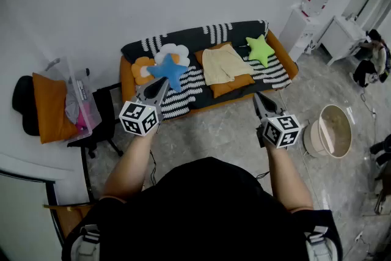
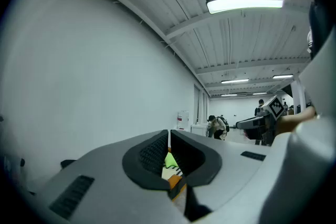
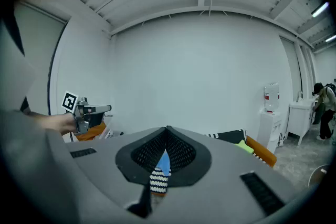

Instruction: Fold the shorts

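Observation:
The cream shorts lie spread flat on an orange cushion in the middle of the sofa, which has a black-and-white striped blanket over it. I stand a step back from the sofa. My left gripper is held out level in front of the blue star pillow, shut and empty. My right gripper hovers in front of the sofa's right half, also shut with nothing in it. In the left gripper view the jaws meet tip to tip; in the right gripper view the jaws meet the same way.
A green star pillow and a white-and-orange flower pillow flank the shorts. A beige bucket stands on the floor at right. A water dispenser is behind it. A black chair with a clear box is at left.

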Demonstrator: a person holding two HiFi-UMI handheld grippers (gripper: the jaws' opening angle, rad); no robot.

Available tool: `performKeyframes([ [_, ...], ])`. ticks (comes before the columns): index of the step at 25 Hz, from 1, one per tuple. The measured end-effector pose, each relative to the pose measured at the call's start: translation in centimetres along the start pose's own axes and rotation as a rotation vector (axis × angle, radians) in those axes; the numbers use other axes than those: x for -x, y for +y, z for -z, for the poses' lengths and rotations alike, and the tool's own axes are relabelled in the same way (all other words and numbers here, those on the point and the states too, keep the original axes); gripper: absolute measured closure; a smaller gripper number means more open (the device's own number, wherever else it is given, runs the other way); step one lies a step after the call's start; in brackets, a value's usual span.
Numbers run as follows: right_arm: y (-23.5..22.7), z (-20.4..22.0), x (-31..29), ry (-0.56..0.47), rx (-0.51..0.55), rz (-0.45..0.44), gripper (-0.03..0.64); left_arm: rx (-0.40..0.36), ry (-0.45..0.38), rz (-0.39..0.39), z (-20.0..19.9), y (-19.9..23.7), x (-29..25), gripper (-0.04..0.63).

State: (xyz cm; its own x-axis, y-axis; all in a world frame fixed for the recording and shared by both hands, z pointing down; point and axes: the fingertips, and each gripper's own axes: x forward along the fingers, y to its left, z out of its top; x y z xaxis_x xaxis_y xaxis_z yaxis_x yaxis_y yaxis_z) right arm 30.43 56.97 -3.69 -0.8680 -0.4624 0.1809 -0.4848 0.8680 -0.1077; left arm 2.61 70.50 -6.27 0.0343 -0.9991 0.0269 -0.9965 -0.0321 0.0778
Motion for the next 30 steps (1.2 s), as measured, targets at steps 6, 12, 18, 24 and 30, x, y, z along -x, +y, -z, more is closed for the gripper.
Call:
performKeyframes([
  [6, 0.4, -0.8, 0.0, -0.009, 0.028, 0.033, 0.614, -0.009, 0.013, 0.003, -0.2, 0.9, 0.5, 0.563],
  [12, 0.2, -1.2, -0.2, -0.026, -0.031, 0.075, 0.612, -0.027, 0.009, 0.005, -0.6, 1.9, 1.0, 0.563],
  [18, 0.5, -0.6, -0.7, -0.009, -0.031, 0.112, 0.611, -0.005, 0.028, 0.024, 0.1, 2.8, 0.9, 0.561],
  [24, 1.1, -1.3, -1.9, -0.046, -0.035, 0.062, 0.546, -0.003, 0.046, 0.034, 0.8, 3.2, 0.3, 0.557],
  [30, 0.5, -1.7, -2.9, -0.066, 0.033, 0.079, 0.431, -0.005, 0.061, 0.033, 1.4, 3.7, -0.4, 0.471],
])
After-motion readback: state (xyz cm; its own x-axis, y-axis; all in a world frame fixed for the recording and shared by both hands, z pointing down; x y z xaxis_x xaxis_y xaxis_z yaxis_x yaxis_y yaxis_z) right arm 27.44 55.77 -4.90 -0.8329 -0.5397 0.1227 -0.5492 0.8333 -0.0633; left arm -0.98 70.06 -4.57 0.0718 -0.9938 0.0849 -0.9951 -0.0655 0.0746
